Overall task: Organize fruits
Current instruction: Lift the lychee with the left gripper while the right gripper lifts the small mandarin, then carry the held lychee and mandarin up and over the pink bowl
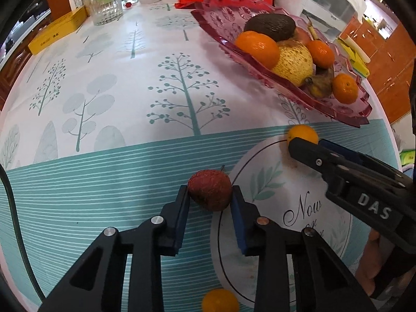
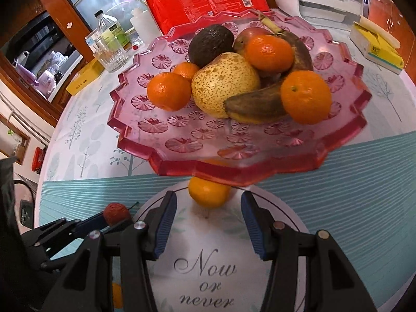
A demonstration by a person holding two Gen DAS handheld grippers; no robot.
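Fingers (image 1: 183,197) of left gripper (image 1: 210,195) clamp lychee (image 1: 209,193); right gripper (image 2: 208,208) (spread) seemingly clears tangerine (image 2: 209,192).

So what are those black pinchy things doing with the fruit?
A person is tidying fruit with two hand-held grippers. The left gripper has pinched a little red lychee on the tablecloth. The right gripper is open, lined up with a small orange by the edge of the pink fruit dish. The dish already holds oranges, a pear, an avocado and a brown banana.
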